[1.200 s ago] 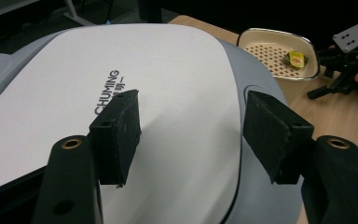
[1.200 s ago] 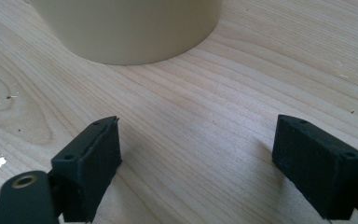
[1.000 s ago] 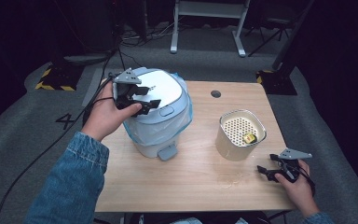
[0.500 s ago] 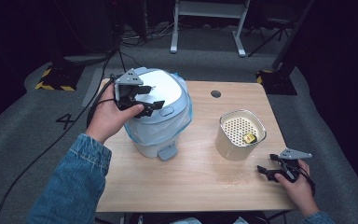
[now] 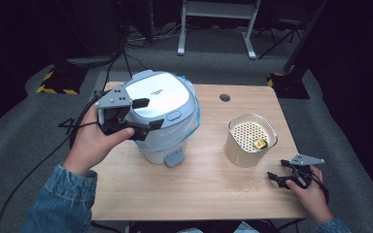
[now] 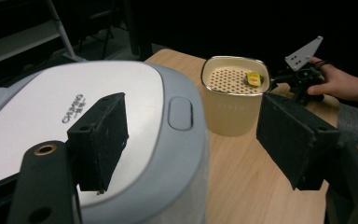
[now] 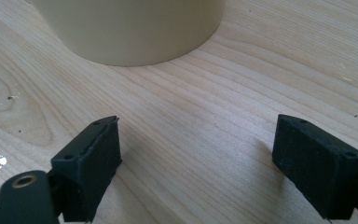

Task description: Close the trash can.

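Wooden table (image 5: 199, 194), lidded bin (image 5: 162, 114), open left claw (image 5: 143, 116)

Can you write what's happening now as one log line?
left hand-held gripper: jaws just opening, empty, beside bin lid | right hand-held gripper: open, on table

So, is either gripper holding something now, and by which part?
Nothing is held. The left gripper has just been opening above the rice cooker lid, jaws empty. The right gripper is open over the table.
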### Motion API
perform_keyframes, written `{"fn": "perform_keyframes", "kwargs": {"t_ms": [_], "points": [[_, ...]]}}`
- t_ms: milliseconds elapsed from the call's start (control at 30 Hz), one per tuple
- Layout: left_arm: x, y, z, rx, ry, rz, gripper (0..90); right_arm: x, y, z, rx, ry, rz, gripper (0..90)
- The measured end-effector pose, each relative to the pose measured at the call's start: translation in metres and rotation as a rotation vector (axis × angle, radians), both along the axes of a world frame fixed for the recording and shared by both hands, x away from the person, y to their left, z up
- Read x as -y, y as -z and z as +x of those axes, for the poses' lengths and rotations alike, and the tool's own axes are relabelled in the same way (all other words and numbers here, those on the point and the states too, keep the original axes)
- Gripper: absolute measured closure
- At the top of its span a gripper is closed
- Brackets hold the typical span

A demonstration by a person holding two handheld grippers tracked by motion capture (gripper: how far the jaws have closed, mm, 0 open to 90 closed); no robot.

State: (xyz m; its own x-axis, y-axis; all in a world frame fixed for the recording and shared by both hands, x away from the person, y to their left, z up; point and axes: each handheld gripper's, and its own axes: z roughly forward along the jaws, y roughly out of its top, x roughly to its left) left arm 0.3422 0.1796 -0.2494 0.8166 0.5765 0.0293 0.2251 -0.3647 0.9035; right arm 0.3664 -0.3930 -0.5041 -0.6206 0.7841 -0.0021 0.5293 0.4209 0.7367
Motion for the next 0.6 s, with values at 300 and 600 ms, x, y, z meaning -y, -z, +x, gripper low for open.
{"fn": "perform_keyframes", "kwargs": {"t_ms": [300, 600], "points": [[-0.020, 0.027, -0.030, -0.023, -0.054, 0.029, 24.5, -0.002, 0.000, 0.001, 0.001, -0.002, 0.000, 15.2], [-0.041, 0.060, -0.040, -0.053, -0.112, 0.034, 23.1, -0.004, 0.000, 0.003, 0.000, -0.005, -0.001, 15.1]]}}
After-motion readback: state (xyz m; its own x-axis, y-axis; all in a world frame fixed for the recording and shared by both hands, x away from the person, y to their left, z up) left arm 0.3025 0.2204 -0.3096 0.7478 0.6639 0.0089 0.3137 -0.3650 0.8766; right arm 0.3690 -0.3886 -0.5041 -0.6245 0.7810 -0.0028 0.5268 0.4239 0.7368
